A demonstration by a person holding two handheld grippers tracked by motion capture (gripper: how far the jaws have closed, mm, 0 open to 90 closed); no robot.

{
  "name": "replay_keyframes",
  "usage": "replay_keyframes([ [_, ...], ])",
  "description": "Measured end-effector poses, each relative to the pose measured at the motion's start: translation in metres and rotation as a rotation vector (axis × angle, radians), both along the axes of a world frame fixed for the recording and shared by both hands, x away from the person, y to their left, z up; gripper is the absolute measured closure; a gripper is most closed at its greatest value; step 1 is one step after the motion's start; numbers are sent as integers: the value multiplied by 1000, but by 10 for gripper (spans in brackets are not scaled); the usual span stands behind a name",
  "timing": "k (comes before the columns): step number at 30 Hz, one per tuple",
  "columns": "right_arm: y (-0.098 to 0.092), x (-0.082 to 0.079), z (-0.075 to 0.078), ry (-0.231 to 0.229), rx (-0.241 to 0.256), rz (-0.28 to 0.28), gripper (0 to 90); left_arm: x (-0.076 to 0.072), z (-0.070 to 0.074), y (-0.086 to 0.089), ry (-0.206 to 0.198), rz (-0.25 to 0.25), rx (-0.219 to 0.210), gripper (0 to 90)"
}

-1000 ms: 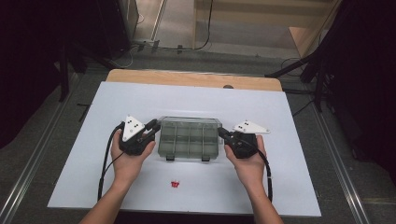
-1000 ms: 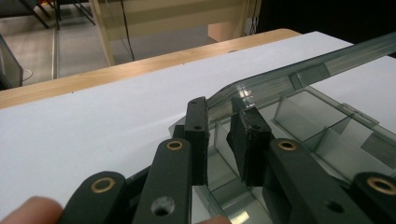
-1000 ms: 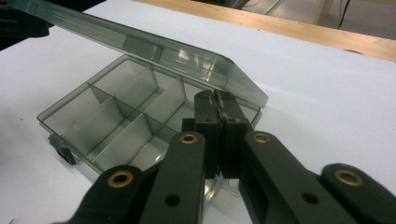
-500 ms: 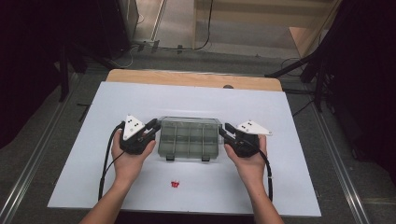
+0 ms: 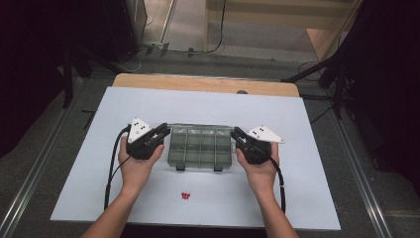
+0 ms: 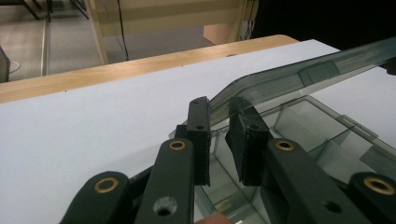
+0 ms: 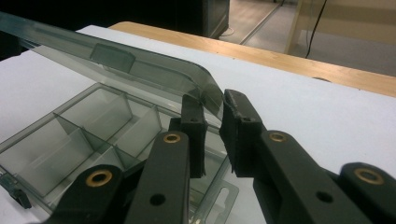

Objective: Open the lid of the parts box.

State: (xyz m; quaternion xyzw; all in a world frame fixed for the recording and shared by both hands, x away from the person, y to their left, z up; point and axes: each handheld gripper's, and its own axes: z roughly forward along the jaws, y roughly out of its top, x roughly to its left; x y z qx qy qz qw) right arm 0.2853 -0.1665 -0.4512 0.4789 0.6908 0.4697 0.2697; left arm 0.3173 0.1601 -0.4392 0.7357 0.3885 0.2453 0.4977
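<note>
Both grippers sit slightly nearer frame centre than earlier. Left gripper point(image 5: 161, 133) and right gripper point(image 5: 239, 135) jaws pinch the lid point(image 6: 299, 77), raised over the organiser box point(image 5: 200, 148). Next: swing it fully back.

The small red thing point(image 5: 185, 195) on the tabletop point(image 5: 317, 198) near the compartment box point(image 5: 200, 148) is too small to identify. The raised lid point(image 6: 299, 74) runs off the picture's right edge in the left gripper view. Whether either tool's pads actually touch the lid's corner cannot be told.
</note>
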Motion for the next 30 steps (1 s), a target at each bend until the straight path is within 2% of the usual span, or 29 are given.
replay_keyframes([
  [5,0,3,3,6,1,-4,808,7,-1,-1,15,5,-4,769],
  [12,-1,7,5,16,23,-14,814,19,-12,-1,47,19,-2,748],
  [17,-1,10,7,22,25,-14,816,23,-12,-2,39,6,-8,784],
  [23,-3,15,7,18,30,-10,805,25,-12,-3,27,17,-1,813],
  [30,-4,25,0,13,25,-12,791,28,-11,-3,31,20,-8,820],
])
